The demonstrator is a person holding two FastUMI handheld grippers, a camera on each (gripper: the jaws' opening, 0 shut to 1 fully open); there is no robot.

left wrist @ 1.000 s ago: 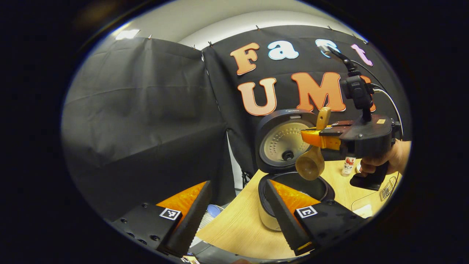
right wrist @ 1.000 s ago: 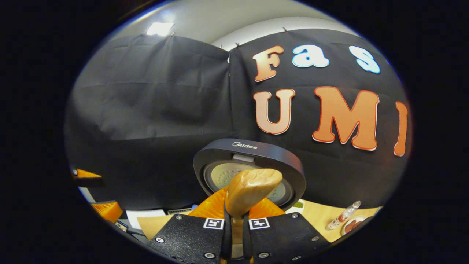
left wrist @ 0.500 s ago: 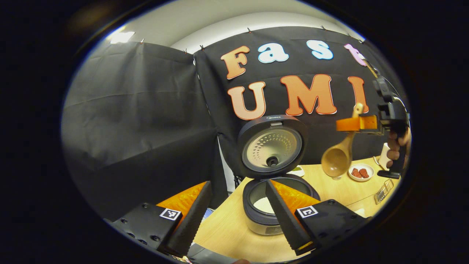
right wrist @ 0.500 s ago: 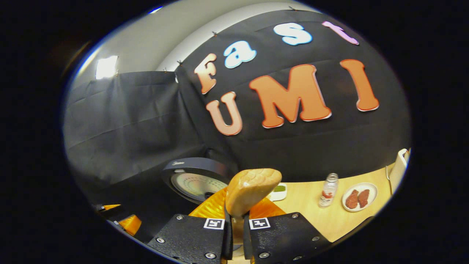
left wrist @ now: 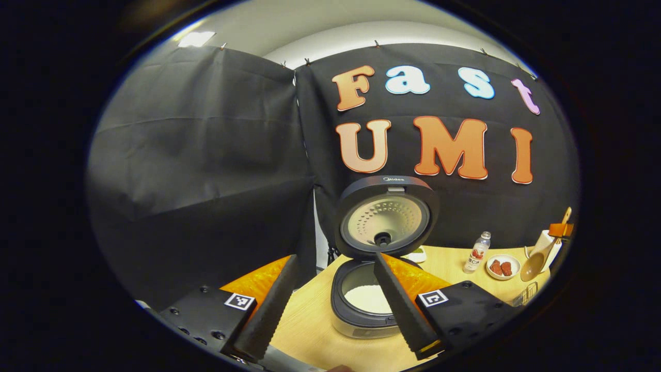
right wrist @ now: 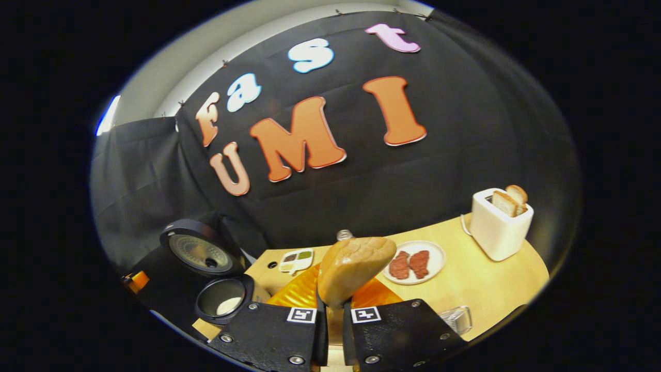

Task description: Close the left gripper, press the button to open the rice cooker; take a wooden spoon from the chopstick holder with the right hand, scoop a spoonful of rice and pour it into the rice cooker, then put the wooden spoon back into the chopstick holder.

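Note:
The rice cooker [left wrist: 384, 258] stands open on the wooden table, its lid [left wrist: 387, 217] upright and white rice [left wrist: 367, 298] in the pot. My left gripper [left wrist: 335, 307] is open, its fingers framing the cooker from the near side and touching nothing. Far to the right, the right gripper [left wrist: 560, 230] holds the wooden spoon [left wrist: 532, 261] with its bowl hanging down near the toaster. In the right gripper view my right gripper [right wrist: 330, 323] is shut on the spoon's handle [right wrist: 356, 266], whose thick end sticks up between the fingers. The cooker [right wrist: 206, 261] lies off to the left there.
A plate of red meat pieces [right wrist: 413, 263], a white toaster [right wrist: 498, 225] with bread slices, a small sauce dish [right wrist: 295, 260] and a bottle [left wrist: 477, 252] stand along the back of the table. A clear ribbed container [right wrist: 457, 318] sits near the front edge.
The right gripper has carried the spoon from over the cooker's pot away to the right, toward the toaster. The left gripper has stayed open and barely moved.

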